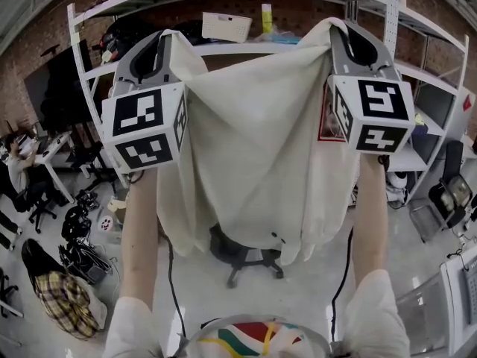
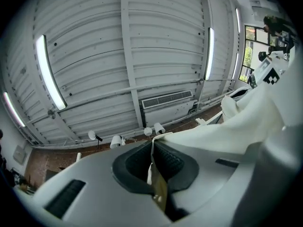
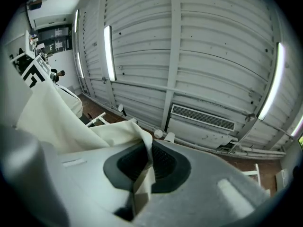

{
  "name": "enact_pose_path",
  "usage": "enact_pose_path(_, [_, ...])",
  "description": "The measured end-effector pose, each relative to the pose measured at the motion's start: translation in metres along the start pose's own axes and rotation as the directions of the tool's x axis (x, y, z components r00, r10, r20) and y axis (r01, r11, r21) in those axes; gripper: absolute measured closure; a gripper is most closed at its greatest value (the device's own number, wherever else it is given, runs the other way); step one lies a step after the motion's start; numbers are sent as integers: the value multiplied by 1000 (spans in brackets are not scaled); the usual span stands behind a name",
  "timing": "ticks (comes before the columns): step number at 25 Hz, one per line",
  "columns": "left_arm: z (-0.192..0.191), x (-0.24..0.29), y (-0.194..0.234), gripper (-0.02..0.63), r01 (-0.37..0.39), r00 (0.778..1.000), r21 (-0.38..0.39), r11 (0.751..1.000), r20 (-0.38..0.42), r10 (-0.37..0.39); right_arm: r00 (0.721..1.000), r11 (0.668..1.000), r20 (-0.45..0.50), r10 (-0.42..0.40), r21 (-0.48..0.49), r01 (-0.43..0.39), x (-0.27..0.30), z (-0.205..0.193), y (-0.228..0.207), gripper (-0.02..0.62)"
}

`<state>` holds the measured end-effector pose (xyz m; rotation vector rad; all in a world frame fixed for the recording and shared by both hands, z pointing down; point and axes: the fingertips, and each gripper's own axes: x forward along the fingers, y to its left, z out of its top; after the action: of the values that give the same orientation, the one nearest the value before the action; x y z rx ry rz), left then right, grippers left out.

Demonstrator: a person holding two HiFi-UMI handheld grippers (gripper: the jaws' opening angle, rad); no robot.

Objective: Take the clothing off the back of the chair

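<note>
Left hand-held gripper [image 2: 154, 167]: clenched on clothing [image 1: 253, 148] corner
Right hand-held gripper [image 3: 144, 167]: clenched likewise
Clothing: likely light, soft, limp — pinch upper edge
Chair [image 1: 242, 258]: behind hanging hem

Brick wall [image 1: 41, 36] across top of frame, white shelf rack [image 1: 238, 49] before it. Pale floor [image 1: 201, 297] below. Overhead: ribbed white ceiling [image 2: 156, 41], tube lights [image 2: 47, 72], vent [image 2: 166, 100]. Window [image 2: 247, 56] upper right.
</note>
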<state>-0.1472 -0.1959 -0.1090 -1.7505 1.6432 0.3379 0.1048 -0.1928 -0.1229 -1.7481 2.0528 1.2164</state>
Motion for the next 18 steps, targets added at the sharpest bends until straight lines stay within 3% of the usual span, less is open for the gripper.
enact_pose_path(4, [22,-14,16,594,-18,1000,34,999,24,17,1000,1000,29,11,-24,-10,-8,24,2,588])
enact_pose_path(11, [43,-41,19,594,-18,998,23,1000,53,17,999,1000,49,23,-4,-23,-27,43,6,588])
enact_pose_path(18, [3,-86,4,594,-24,1000,34,999,-16,24,998,998,-36,45,55,-43,-66,-9,27,588])
